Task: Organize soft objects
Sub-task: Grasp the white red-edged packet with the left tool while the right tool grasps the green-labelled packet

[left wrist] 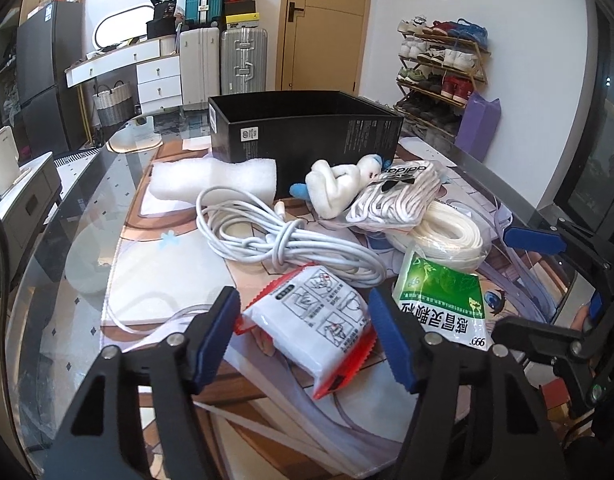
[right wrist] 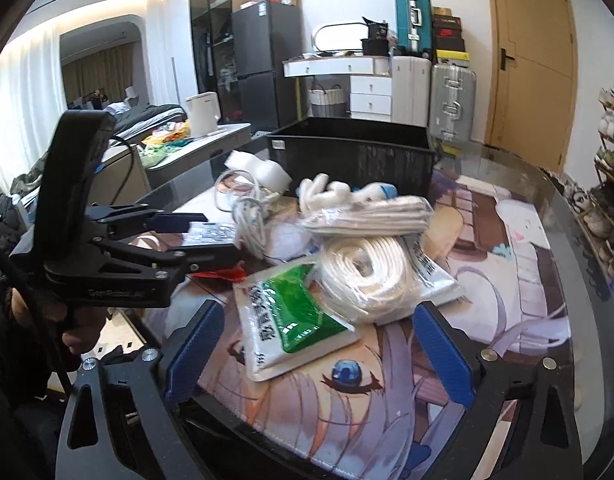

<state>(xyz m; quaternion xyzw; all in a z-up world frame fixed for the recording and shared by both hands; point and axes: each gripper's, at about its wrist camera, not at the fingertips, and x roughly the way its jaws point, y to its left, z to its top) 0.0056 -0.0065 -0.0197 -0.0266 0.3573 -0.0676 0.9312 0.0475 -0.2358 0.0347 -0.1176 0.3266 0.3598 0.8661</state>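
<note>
1. One black box (left wrist: 307, 128) stands open at the far side of the desk (left wrist: 67, 248), on a printed mat (left wrist: 167, 280).
2. One white foam block (left wrist: 215, 180) lies against the box's front left corner.
3. One coiled white cable (left wrist: 283, 240) lies just in front of the foam.
4. One white plush toy (left wrist: 339, 184) with blue bits rests before the box.
5. Two bagged bundles of white cord lie to its right: a flat one (left wrist: 395, 196) partly over a round coil (left wrist: 447, 236).
6. One green sachet (left wrist: 439, 296) lies in front of the coil.
7. One white packet with red edges (left wrist: 311, 320) sits between the left tongs (left wrist: 307, 340), which are half apart; the packet fills most of the gap, though I cannot tell whether the pads touch it.
8. The right tongs (right wrist: 319, 352) stand wide apart, empty, above the mat near the green sachet.
</note>
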